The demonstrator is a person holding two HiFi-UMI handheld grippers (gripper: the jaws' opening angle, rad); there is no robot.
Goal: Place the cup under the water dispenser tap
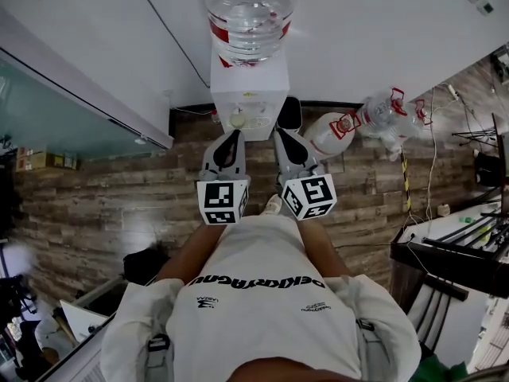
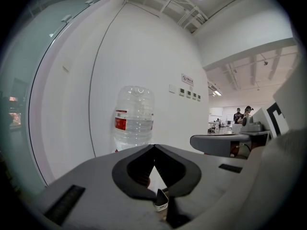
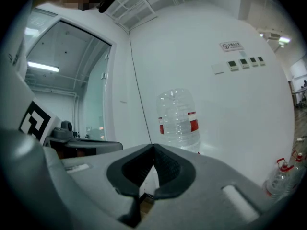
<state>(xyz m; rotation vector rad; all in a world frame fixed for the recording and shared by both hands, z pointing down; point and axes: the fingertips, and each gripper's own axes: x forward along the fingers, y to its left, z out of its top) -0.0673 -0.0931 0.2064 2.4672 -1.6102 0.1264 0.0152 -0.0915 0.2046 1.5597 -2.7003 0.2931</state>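
Pale and round, what I take for the cup sits at the taps of the water dispenser. With nothing to carry, my left gripper and right gripper hover before it, jaws pressed together, empty.

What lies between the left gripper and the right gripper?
In the head view, only wooden floor shows between the left gripper and the right gripper; lower down sits what looks like a shoe tip.

the white water dispenser has a clear bottle with a red label at 12 o'clock. the floor is brown wood planks.
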